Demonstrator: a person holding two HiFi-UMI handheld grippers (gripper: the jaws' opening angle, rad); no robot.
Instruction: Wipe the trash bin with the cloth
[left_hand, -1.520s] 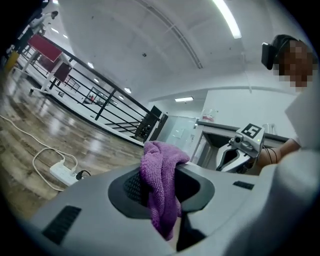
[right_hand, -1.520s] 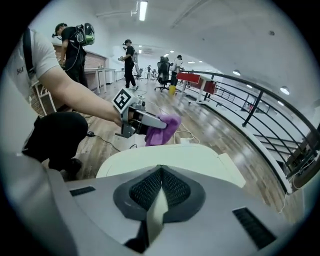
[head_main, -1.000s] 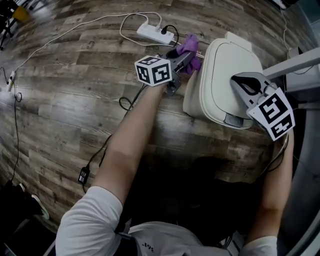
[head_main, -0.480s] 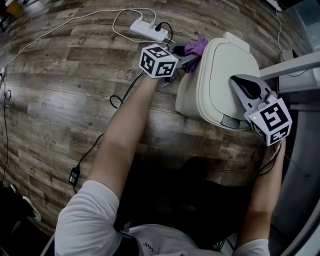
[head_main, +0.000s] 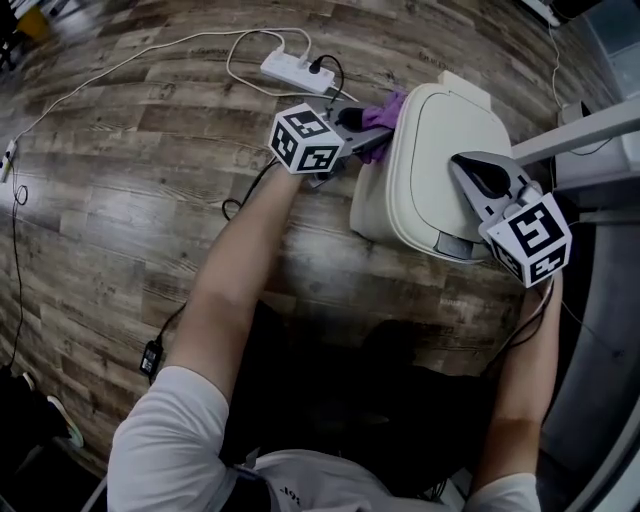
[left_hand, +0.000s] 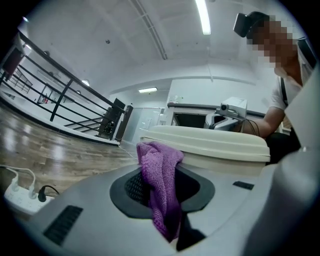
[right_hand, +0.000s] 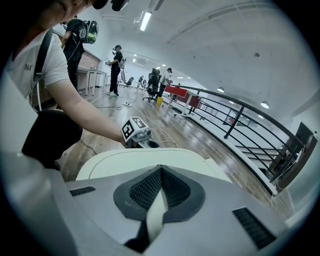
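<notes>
Wiping trash bin (head_main: 372, 205) on floor | my left tool (head_main: 368, 128) clamped on purple cloth (head_main: 386, 110), cloth against bin's far-left rim, bin just right of it | right tool (head_main: 474, 168) jaws together, empty, over lid (head_main: 440, 130)

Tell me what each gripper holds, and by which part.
Left gripper: the purple cloth, pinched at a bunched fold, one end sticking out. Right gripper: shut, holding nothing.

The trash bin (head_main: 430, 150) is standing on the floor (head_main: 120, 200), a power strip (head_main: 290, 70) lying far left of it. The cloth (head_main: 385, 110) is sitting at the bin's left side.
</notes>
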